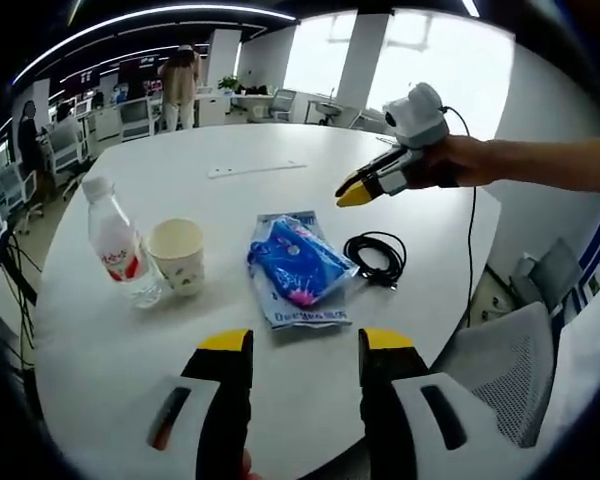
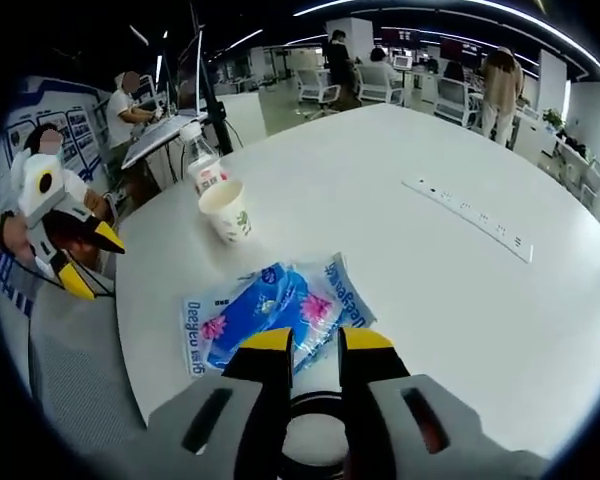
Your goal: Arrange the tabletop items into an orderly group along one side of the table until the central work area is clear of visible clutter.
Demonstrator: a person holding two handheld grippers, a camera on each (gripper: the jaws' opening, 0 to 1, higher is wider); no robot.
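Right gripper [image 2: 305,345] directly above coiled black cable [image 1: 376,256], jaws a narrow gap apart, nothing grasped; nearer arm for that pickup. Blue tissue pack [image 2: 272,310] just ahead, long axis crosswise to the jaws. Left gripper [image 1: 300,345] spread wide, empty, well short of the pack. Beyond, paper cup [image 1: 177,254] beside water bottle [image 1: 119,245]. White round table [image 1: 280,400]; open office behind

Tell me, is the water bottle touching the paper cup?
Cannot tell. In the left gripper view the water bottle and paper cup stand side by side and seem to meet low down; the right gripper view has them overlapping.
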